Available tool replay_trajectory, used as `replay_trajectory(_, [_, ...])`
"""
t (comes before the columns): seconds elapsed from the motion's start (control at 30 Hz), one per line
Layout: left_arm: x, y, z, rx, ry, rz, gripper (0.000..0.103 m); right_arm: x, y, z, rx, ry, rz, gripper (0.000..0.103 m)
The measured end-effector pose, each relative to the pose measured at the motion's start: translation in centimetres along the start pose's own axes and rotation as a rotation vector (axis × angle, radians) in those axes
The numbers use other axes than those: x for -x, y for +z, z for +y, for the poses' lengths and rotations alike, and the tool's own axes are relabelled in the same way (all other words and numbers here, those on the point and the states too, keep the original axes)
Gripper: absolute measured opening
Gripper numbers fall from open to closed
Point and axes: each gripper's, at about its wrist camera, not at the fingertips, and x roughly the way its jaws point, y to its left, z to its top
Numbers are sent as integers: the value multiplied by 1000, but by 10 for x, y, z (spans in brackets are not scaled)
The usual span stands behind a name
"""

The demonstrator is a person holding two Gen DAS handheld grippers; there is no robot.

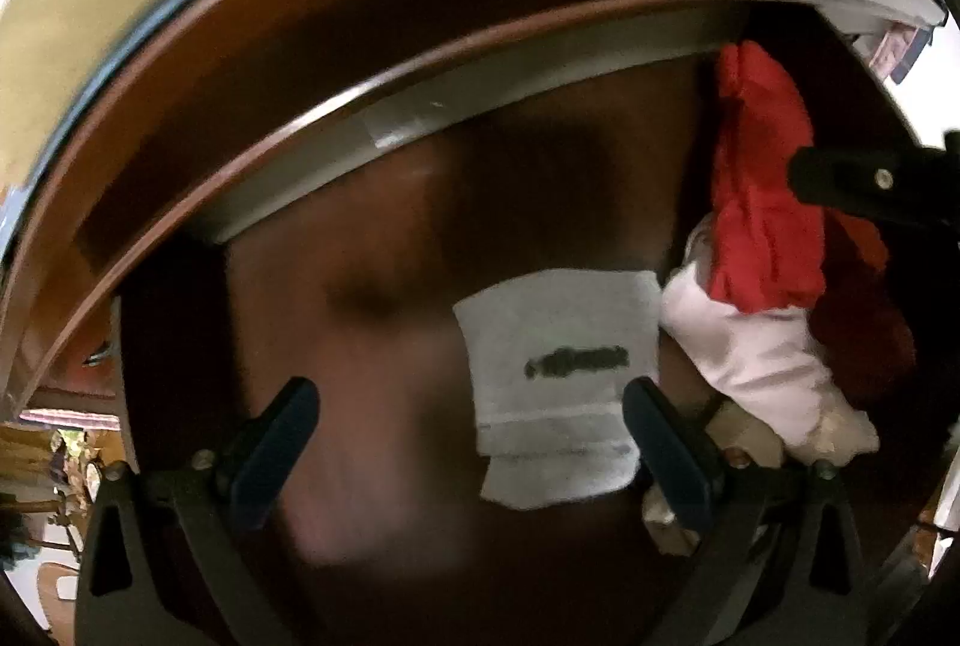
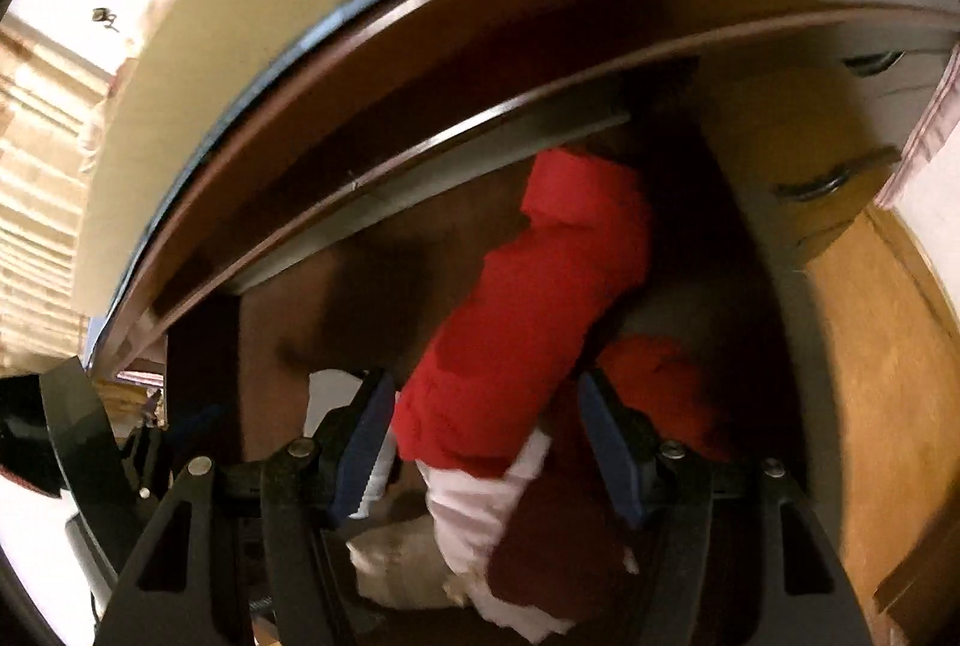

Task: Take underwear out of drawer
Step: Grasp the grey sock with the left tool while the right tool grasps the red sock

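**Desk:** What does the caption say about the two grippers over the open drawer (image 1: pixel 252 202)?

**Photographer:** Both point steeply down into it. The left gripper (image 1: pixel 471 436) stands with its jaws spread wide and nothing between the pads; a folded white piece (image 1: pixel 558 382) with a dark mark lies flat on the drawer floor just ahead of it, nearer its right finger. The right gripper (image 2: pixel 483 436) has its jaws parted too, straddling the red underwear (image 2: pixel 528 322), and the pads do not appear to press on the cloth.

**Desk:** Where exactly is the underwear?

**Photographer:** Inside the drawer, toward its right side, the red garment draped across a pale pink piece (image 2: pixel 474 514) and a darker red one (image 2: pixel 660 388). It looks heaped rather than folded, which probably explains the straddling approach from above.

**Desk:** Room to move?

**Photographer:** Tight at the back. The cabinet's front rail (image 1: pixel 480 87) overhangs the drawer's rear, and the red garment's far end reaches close under it. The drawer's right wall (image 2: pixel 840 346) stands near the pile. Open floor lies to the left, so I judge that a lift straight up and toward the camera is the clear way out.
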Motion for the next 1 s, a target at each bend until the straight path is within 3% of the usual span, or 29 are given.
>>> replay_trajectory(0.37, [-20,13,1,17,-8,71,100,-32,7,12,-32,-170,17,66])
replay_trajectory(0.63, [-29,15,-3,9,-32,97,96,-43,9,9,-33,-177,49,66])
replay_trajectory(0.77, [-33,24,-11,-5,-36,97,94,-50,13,10,-52,-141,81,66])
replay_trajectory(0.83, [-33,25,-10,16,-76,96,83,-50,15,13,-40,-141,81,64])
replay_trajectory(0.9, [-32,24,-7,42,-162,86,53,-51,16,14,-25,-125,90,60])
replay_trajectory(1.0, [-28,24,-9,48,-208,65,32,-51,15,14,-13,-85,101,54])
